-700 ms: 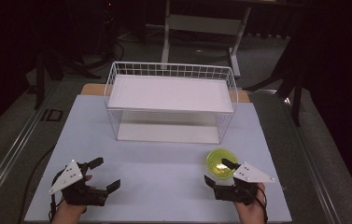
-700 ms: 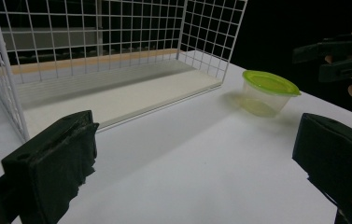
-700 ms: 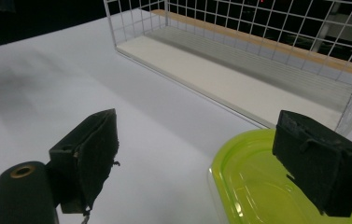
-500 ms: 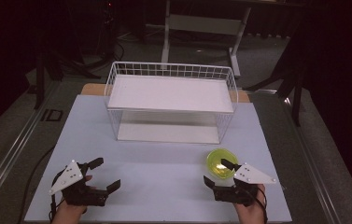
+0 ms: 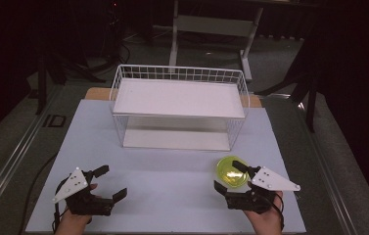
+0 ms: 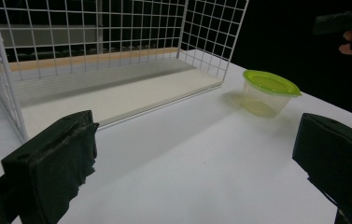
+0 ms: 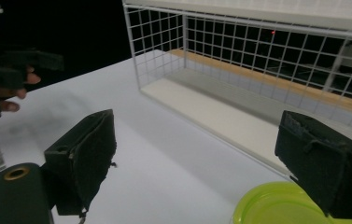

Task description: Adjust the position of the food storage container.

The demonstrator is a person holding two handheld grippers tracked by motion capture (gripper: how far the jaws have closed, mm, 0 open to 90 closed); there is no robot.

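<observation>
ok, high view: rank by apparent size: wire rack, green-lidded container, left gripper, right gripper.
1. wire rack, largest by far.
2. left gripper and right gripper: look alike, not ranked against each other.
3. green-lidded container, smallest, partly hidden behind the right gripper.

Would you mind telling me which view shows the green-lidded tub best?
The left gripper view: the tub stands whole and unobstructed, lid and clear wall both visible. The high view shows its lid from above, partly behind the right tool. The right gripper view catches just the lid's edge.
</observation>
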